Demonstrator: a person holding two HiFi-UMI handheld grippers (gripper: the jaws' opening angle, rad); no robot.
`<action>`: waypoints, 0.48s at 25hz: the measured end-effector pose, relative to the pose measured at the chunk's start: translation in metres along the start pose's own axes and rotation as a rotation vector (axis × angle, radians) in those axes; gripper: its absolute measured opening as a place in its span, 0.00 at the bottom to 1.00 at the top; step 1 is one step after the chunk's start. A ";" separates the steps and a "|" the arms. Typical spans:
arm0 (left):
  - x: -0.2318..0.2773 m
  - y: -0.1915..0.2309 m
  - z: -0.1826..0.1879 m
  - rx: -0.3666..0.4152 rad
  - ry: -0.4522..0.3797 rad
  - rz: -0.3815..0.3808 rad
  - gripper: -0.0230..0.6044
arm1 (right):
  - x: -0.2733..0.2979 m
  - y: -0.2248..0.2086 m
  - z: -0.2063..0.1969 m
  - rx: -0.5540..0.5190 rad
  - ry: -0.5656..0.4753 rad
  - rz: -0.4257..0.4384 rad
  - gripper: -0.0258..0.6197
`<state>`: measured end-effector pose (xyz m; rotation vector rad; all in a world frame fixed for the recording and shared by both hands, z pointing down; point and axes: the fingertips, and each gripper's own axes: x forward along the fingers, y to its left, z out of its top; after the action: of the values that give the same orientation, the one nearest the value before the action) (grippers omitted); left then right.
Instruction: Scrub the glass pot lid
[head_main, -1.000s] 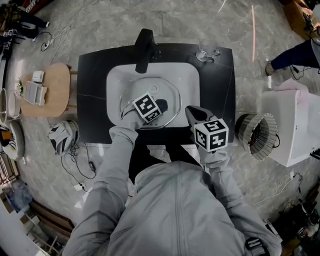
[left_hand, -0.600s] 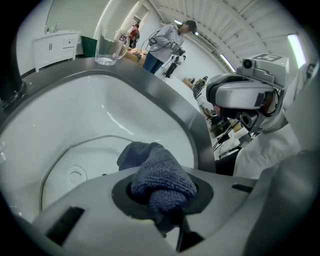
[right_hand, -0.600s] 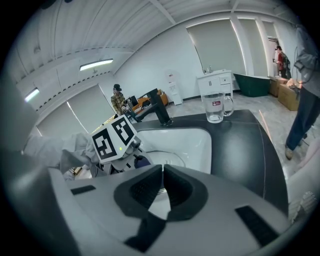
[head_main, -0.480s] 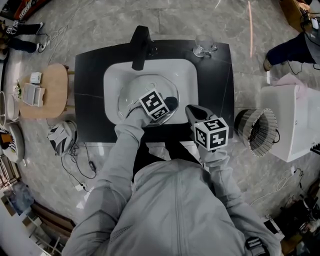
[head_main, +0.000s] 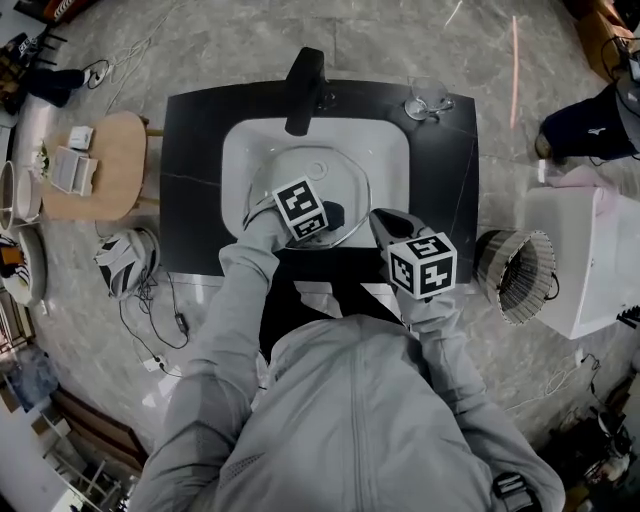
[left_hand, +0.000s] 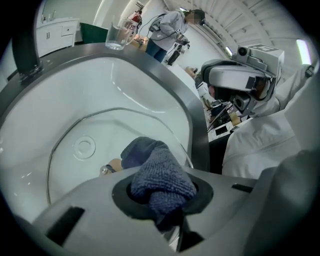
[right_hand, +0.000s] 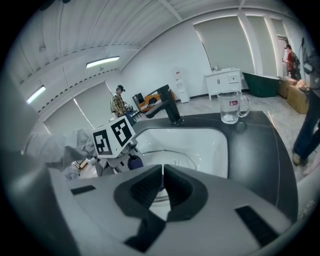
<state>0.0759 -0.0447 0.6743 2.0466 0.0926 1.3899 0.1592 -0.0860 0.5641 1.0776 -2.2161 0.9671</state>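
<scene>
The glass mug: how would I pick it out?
Find the black counter with the white sink. At its far right corner, right of the black tap, stands the glass mug, the only clear, handled cup there.

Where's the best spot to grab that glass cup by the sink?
Probably its handle, coming in from the right. The cup stands upright on the dark counter, and the handle sticks out on that side, away from the tap.
</scene>
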 end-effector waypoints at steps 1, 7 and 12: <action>-0.003 0.004 -0.007 -0.010 0.012 0.016 0.17 | 0.002 0.002 0.001 -0.006 0.003 0.006 0.09; -0.021 0.028 -0.046 -0.083 0.048 0.094 0.17 | 0.012 0.019 0.010 -0.032 0.014 0.048 0.09; -0.040 0.051 -0.074 -0.128 0.085 0.181 0.17 | 0.017 0.034 0.015 -0.040 0.013 0.078 0.09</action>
<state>-0.0192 -0.0657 0.6866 1.9289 -0.1453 1.5514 0.1204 -0.0910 0.5530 0.9706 -2.2720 0.9552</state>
